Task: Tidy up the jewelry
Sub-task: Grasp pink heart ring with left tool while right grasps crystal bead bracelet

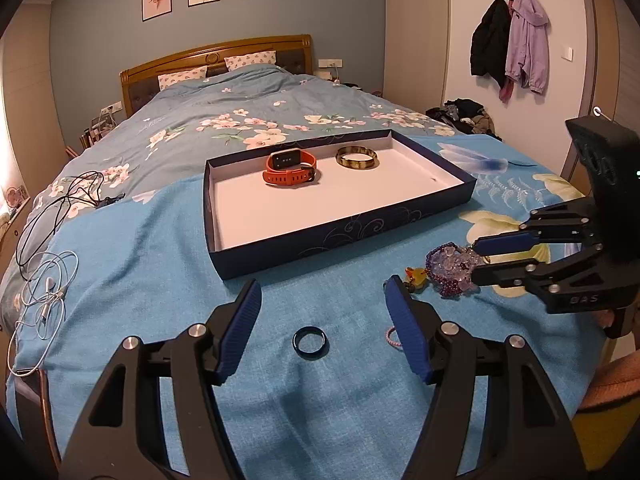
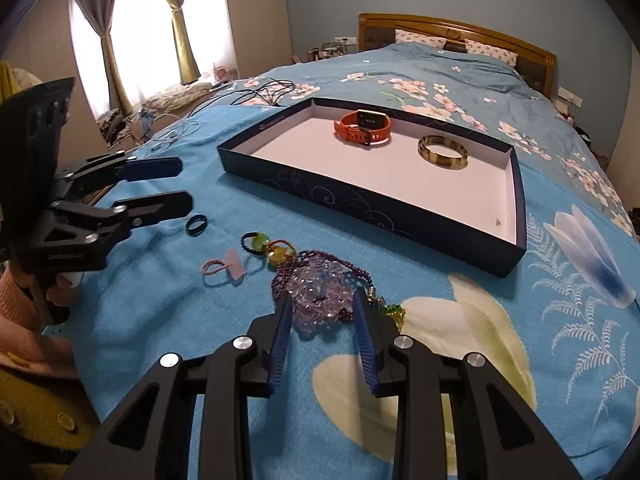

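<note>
A navy tray (image 1: 360,226) with a white floor lies on the blue blanket and holds an orange watch (image 1: 290,168) and a brown-gold bangle (image 1: 357,158). My left gripper (image 1: 323,284) stands open just above the blanket, with a dark ring (image 1: 311,342) lying loose between its fingers. A small pink band (image 1: 390,336) peeks out beside its right finger. My right gripper (image 2: 322,296) is shut on a clear purple crystal bracelet (image 2: 320,292), its pads against both sides. Purple beads (image 2: 320,258) and green-yellow charms (image 2: 268,248) lie tangled just beyond it.
White earphones (image 1: 44,292) and a black cable (image 1: 60,200) lie on the blanket's left side. In the right wrist view a pink hair band (image 2: 224,268) rests between the dark ring (image 2: 197,225) and the beads. A person's pink sleeve (image 2: 24,320) is at the left.
</note>
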A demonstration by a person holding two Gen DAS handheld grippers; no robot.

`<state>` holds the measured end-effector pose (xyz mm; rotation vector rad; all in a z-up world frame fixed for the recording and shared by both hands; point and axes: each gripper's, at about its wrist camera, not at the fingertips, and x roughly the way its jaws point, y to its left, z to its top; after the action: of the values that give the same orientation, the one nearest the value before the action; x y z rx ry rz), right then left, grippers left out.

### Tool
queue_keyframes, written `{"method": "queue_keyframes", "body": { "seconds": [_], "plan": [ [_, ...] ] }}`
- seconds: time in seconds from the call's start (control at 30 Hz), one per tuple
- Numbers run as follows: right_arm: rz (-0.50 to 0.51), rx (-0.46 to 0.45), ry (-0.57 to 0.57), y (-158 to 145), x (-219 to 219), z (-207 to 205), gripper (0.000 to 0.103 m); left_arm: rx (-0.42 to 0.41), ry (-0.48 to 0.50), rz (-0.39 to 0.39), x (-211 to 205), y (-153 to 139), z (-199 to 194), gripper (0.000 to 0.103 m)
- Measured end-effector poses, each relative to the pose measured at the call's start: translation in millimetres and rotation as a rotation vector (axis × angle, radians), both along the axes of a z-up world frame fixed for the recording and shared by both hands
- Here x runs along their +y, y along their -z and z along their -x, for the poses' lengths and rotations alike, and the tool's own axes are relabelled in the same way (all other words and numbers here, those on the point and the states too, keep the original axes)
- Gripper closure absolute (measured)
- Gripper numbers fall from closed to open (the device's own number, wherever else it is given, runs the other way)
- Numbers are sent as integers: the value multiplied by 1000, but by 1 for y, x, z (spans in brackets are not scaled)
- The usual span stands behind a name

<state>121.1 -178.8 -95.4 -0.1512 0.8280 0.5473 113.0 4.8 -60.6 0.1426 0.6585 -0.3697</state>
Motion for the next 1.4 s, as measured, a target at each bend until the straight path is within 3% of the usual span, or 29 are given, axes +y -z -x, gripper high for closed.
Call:
{"method": "queue_keyframes", "body": {
  "seconds": [0.13, 0.3, 0.5, 0.6, 0.73, 0.83, 0.9, 0.97, 1.17, 1.3, 1.4],
  "plan": [
    [-10, 22, 7, 3, -1, -5, 76, 11, 7, 8, 2, 2, -1, 39],
    [-6, 18, 9, 2, -2, -7, 103, 23, 49, 3, -3, 3, 1, 39],
    [-35, 9, 19, -3, -6, -9, 103, 59, 113, -17, -17, 12, 6, 39],
    [-80, 10, 33, -7, -11, -11, 90, 68, 137, -21, -22, 16, 8, 39],
    [-44, 9, 28, -5, -1, -17, 75, 76, 166, -15, -28, 17, 8, 39],
    [-18, 38, 21, 3, 5, -24, 74, 86, 180, -28, -36, 19, 6, 41],
    [-23, 40, 13, 4, 6, -24, 78, 97, 190, -37, -40, 21, 6, 42],
    [-33, 37, 6, 2, 5, -21, 95, 111, 197, -46, -43, 24, 6, 43],
    [-51, 26, 14, 0, 1, -18, 95, 163, 201, -27, -43, 30, -1, 56],
    [-122, 8, 16, -14, -6, -16, 96, 189, 204, -11, -40, 33, -6, 67],
    [-153, -26, 15, -29, -9, -12, 96, 203, 198, -17, -40, 35, -9, 68]
  ]
}}
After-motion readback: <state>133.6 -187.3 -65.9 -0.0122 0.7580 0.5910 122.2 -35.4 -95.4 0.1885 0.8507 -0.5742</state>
